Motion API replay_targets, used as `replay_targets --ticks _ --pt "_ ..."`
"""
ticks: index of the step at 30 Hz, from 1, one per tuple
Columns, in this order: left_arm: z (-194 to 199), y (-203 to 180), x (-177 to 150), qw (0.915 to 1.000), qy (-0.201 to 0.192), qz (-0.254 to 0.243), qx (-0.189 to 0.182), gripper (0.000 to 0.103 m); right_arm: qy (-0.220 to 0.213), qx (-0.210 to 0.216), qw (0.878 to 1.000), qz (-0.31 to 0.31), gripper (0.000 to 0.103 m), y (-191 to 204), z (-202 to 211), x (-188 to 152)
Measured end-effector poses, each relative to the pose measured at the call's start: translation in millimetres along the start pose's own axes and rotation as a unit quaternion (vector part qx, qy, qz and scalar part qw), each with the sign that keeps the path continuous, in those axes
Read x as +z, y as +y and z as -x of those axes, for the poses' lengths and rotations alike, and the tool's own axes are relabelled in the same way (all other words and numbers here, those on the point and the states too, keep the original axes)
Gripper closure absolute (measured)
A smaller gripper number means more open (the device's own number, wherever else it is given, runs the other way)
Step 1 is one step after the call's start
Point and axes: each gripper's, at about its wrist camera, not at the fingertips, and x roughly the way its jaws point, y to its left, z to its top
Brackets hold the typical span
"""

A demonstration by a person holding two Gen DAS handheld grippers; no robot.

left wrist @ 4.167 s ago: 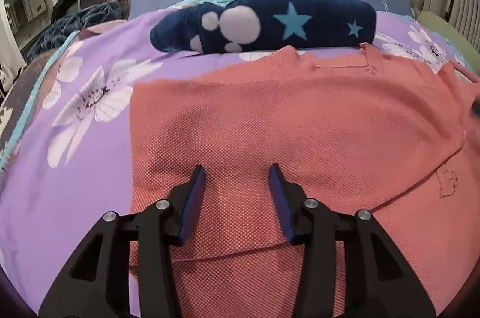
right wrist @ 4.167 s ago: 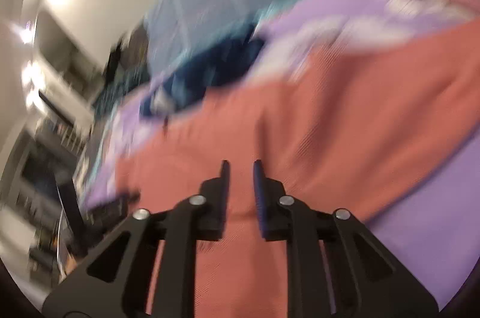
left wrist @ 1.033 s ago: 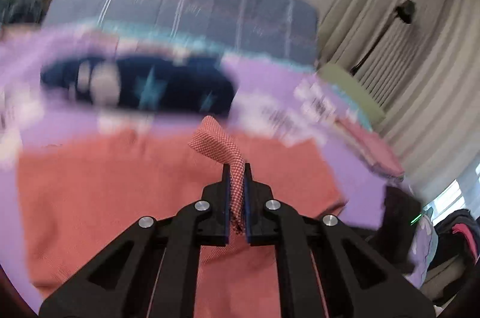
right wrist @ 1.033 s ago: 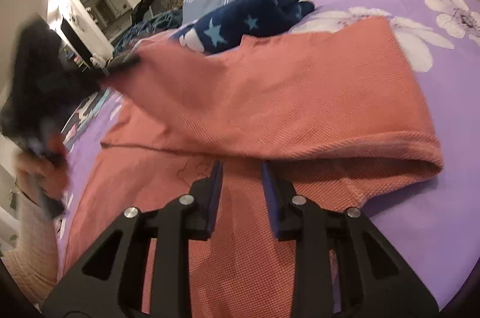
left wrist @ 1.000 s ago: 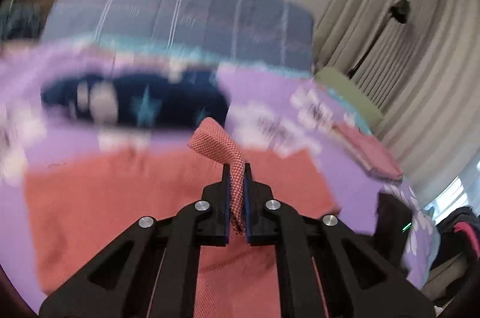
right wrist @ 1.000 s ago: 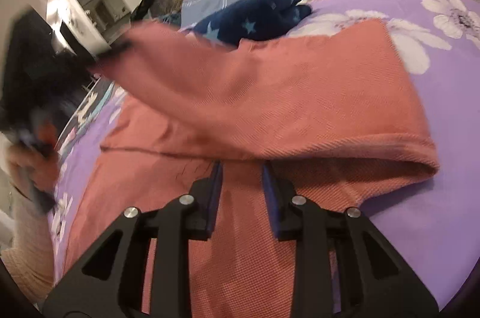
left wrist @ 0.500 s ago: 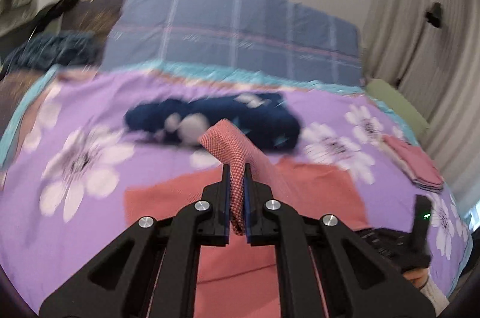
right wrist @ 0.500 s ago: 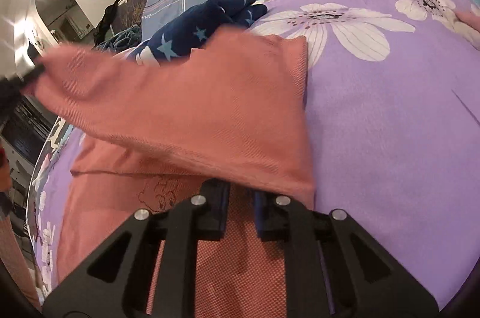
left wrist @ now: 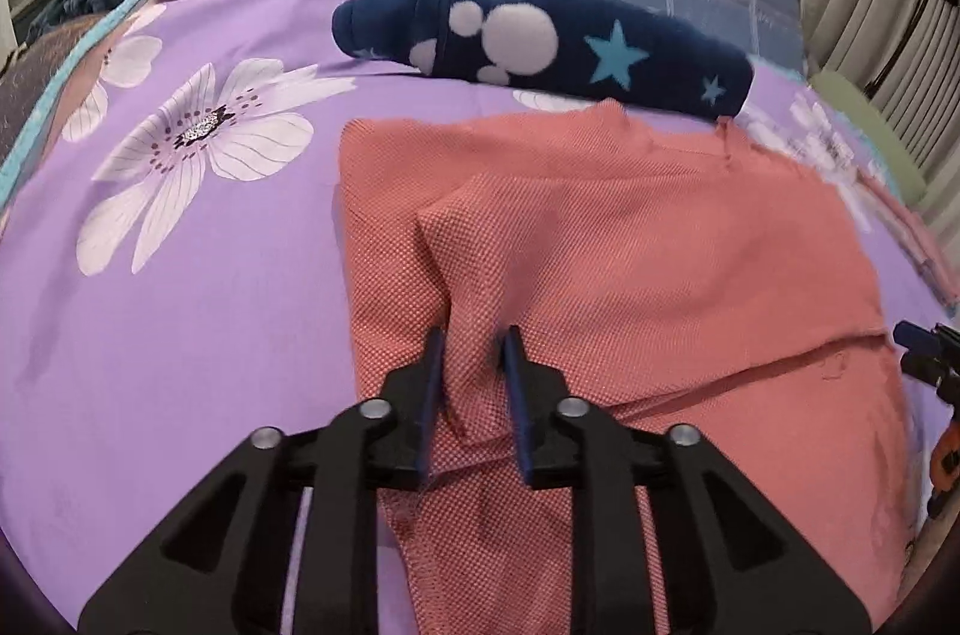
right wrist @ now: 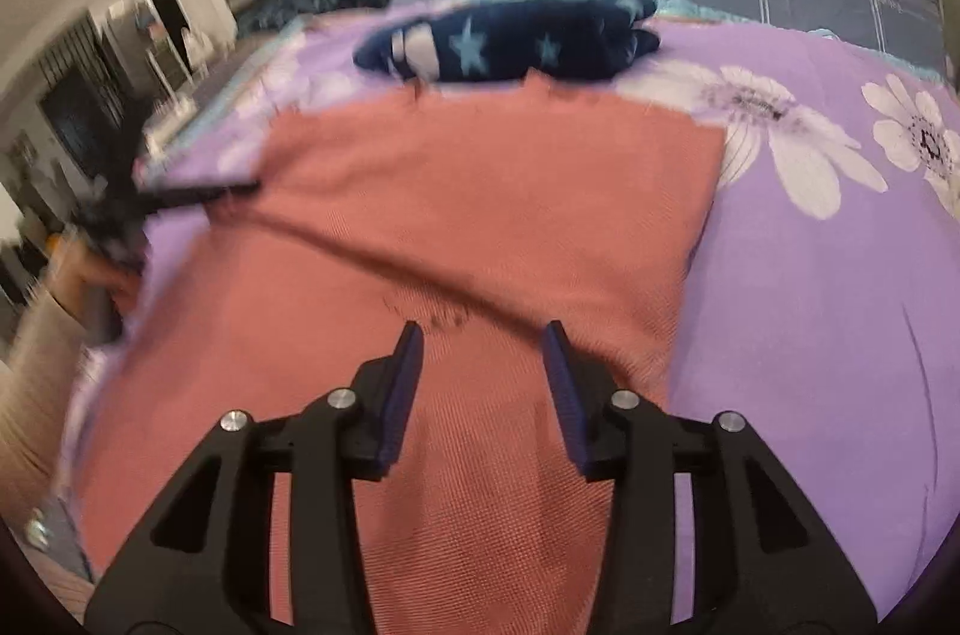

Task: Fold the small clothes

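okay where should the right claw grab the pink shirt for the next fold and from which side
Probably the doubled fold edge of the pink shirt on its right side, coming in low from over the purple sheet. That edge lies straight and slightly raised, and the right claw, jaws open, hangs just inside it.

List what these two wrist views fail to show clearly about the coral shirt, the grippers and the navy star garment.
- Coral shirt: its near hem, cut off by the bottom edge and the left gripper, left wrist view.
- Small print on the shirt: motion-blurred, right wrist view.
- Right gripper: only its tips at the frame edge in the left wrist view.
- Navy star garment: bundled, type unclear.
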Motion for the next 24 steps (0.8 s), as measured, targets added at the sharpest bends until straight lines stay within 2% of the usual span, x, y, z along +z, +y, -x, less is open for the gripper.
replay_targets --ticks 1,3,7,8,9,10,12,14,15,16,18,19,21,24 --pt "3.5 3.6 1.7 0.9998 -0.008 0.010 -0.014 0.061 -0.015 0.015 1.000 -0.022 0.061 -8.6 7.3 2.3" --pt "6.4 4.3 7.2 0.9993 -0.021 0.017 -0.025 0.053 -0.039 0.026 0.997 -0.063 0.060 -26.6 12.3 2.7" --pt "-12.0 0.4 26.4 0.9998 -0.014 0.017 0.001 0.054 -0.045 0.024 0.991 -0.120 0.059 -49.8 0.2 -1.2" --pt "-17.6 -1.4 29.3 0.9998 -0.010 0.014 0.007 0.059 -0.048 0.023 0.990 -0.130 0.059 -54.3 -2.5 -2.7" --pt "-21.7 -3.7 31.1 0.9998 -0.009 0.007 0.015 0.087 -0.049 0.021 0.989 -0.140 0.059 -59.0 -5.3 -4.4" --pt "-20.8 -8.6 32.4 0.9996 -0.015 -0.003 0.023 0.095 -0.048 0.018 0.988 -0.148 0.059 -62.5 -7.2 -5.4" --pt "0.8 -19.4 34.7 0.9979 -0.055 -0.015 0.030 0.097 -0.044 0.018 0.985 -0.168 0.061 -71.1 -11.1 -8.3" --pt "19.1 -27.1 37.5 0.9941 -0.080 -0.033 0.065 0.096 -0.043 0.020 0.983 -0.179 0.063 -74.9 -14.4 -9.3" --pt "25.0 -31.3 38.3 0.9909 -0.089 -0.047 0.089 0.089 -0.045 0.022 0.982 -0.181 0.063 -75.1 -14.3 -9.5" --pt "25.7 -34.1 39.1 0.9862 -0.092 -0.065 0.122 0.072 -0.046 0.021 0.982 -0.180 0.063 -74.6 -14.7 -8.6" --pt "12.9 -31.1 37.4 0.9743 -0.073 -0.090 0.193 0.049 -0.045 0.011 0.984 -0.172 0.063 -71.2 -15.8 -8.0" --pt "8.6 -28.3 35.5 0.9740 -0.064 -0.091 0.197 0.049 -0.045 0.004 0.985 -0.166 0.063 -68.5 -16.3 -7.9" --pt "6.7 -20.0 29.8 0.9807 -0.051 -0.074 0.174 0.049 -0.045 -0.003 0.986 -0.159 0.063 -66.6 -16.5 -7.4" --pt "12.3 -14.8 21.1 0.9864 -0.060 -0.052 0.144 0.049 -0.045 -0.012 0.987 -0.153 0.063 -64.5 -17.1 -7.7"
